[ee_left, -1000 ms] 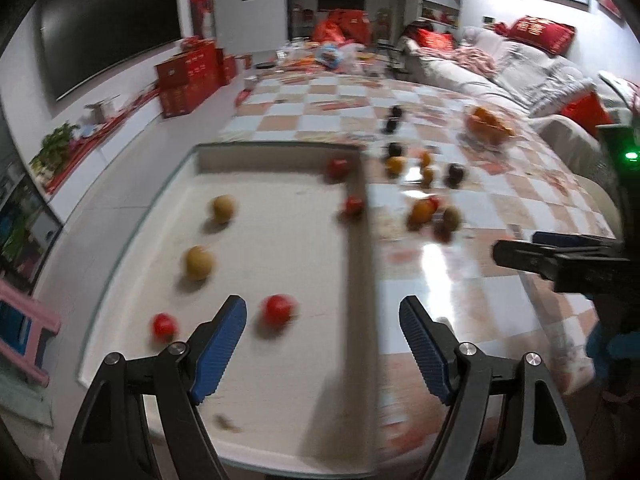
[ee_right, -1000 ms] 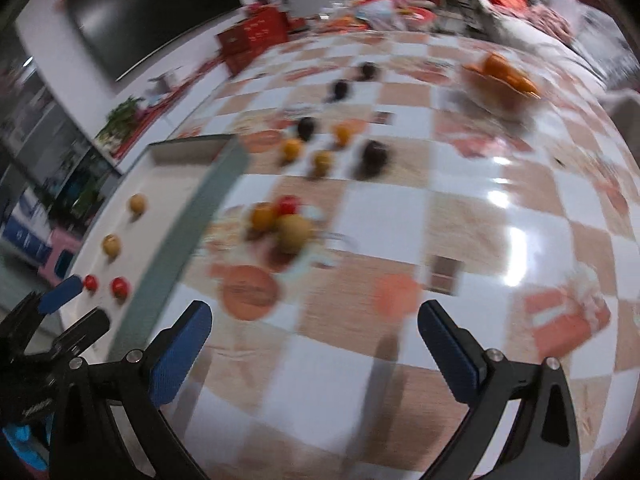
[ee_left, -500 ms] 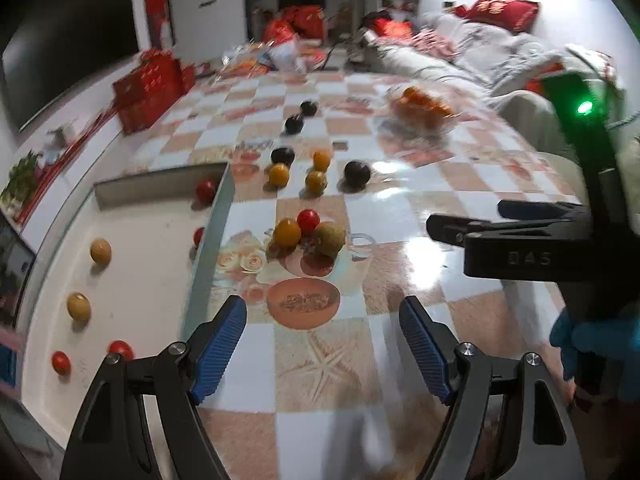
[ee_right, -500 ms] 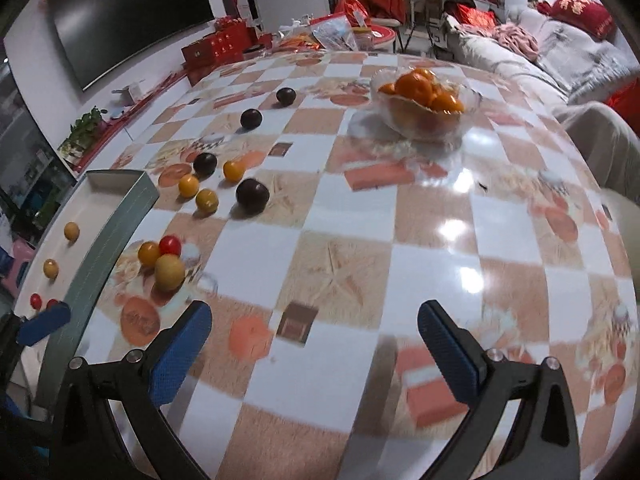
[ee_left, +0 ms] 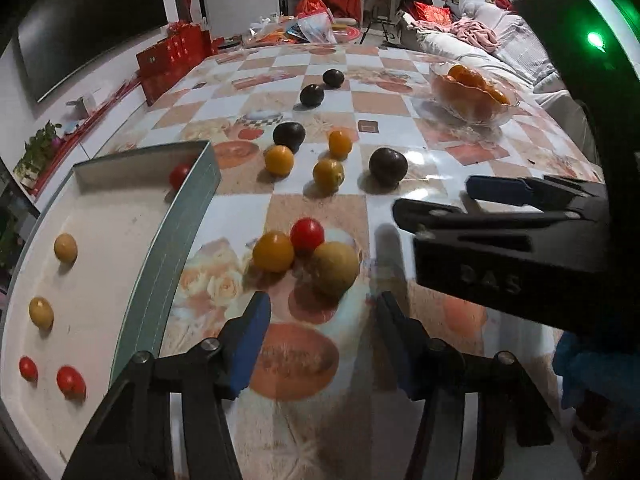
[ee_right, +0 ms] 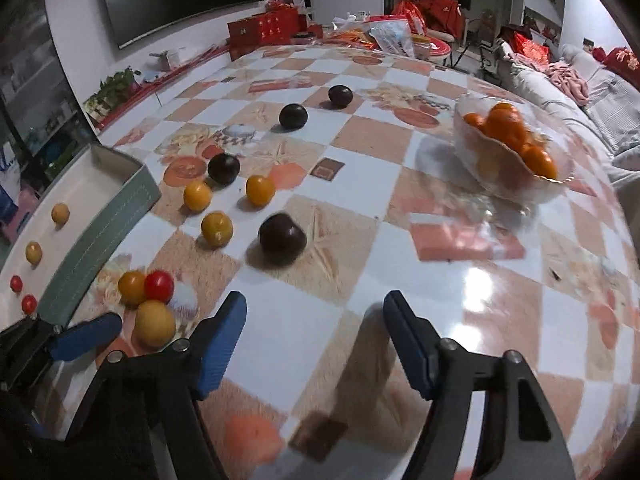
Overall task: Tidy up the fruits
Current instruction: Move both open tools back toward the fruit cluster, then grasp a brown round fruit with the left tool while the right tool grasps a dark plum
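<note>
Three small round fruits, one orange, one red and one yellow-green, are sitting bunched on the checkered glossy surface just ahead of the left gripper, its jaws spread and empty, beside the shallow white tray. Closing on one fruit risks nudging its touching neighbours rolling. Seen from the right wrist, the right gripper is hovering with jaws spread, empty, near a dark purple plum.
</note>
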### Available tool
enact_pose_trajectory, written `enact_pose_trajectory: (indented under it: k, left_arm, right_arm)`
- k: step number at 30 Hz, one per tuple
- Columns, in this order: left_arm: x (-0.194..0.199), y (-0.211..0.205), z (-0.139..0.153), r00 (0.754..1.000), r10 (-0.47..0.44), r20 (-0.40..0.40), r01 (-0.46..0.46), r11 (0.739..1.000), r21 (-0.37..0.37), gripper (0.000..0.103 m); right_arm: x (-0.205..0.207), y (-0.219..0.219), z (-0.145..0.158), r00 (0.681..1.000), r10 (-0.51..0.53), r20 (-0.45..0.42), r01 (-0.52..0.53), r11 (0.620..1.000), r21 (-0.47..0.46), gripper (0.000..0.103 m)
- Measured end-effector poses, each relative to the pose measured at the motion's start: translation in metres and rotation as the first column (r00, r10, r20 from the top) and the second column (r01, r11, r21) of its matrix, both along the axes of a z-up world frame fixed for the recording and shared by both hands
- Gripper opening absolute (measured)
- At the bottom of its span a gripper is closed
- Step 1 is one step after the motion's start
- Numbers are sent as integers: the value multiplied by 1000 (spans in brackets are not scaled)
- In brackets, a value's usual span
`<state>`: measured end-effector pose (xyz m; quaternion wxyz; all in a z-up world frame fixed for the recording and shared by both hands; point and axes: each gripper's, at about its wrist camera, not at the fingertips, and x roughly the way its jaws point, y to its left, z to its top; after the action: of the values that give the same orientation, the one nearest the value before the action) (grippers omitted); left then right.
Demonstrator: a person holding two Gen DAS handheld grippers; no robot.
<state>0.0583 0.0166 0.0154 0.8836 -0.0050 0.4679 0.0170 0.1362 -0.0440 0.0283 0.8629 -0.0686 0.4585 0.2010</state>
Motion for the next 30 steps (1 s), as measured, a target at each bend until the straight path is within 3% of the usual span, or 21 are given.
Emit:
enact_pose_trajectory:
  k: [8, 10, 12, 14, 18, 30]
  left_arm:
    - [22, -3, -2, 1000, 20, 15, -20, 1000, -1, 58]
    - [24, -3, -2, 1000, 21, 18, -21, 1000, -1, 57]
    - [24, -3, -2, 1000, 24, 19, -24, 1000, -5, 55]
    - [24, -1, -2, 999, 25, 25, -24, 1000, -11, 47]
    - [24, 3, -1, 999, 28, 33, -28, 999, -19, 26]
    - [-6, 13, 2, 999, -18, 40, 21, 997, -73, 26]
  right_arm:
    - [16, 17, -3, 998, 52, 30, -52, 999, -8, 72]
    - [16, 20, -3, 997, 61, 49, -60, 998, -20, 60]
    - [16, 20, -1, 997, 62, 51, -61, 998, -5, 37]
    - [18, 18, 0, 997, 58, 45, -58, 998, 16, 29]
    - [17, 8, 1, 999, 29, 19, -30, 998, 62, 29]
    - [-17, -24, 11, 1000, -22, -13, 24, 988, 151, 29]
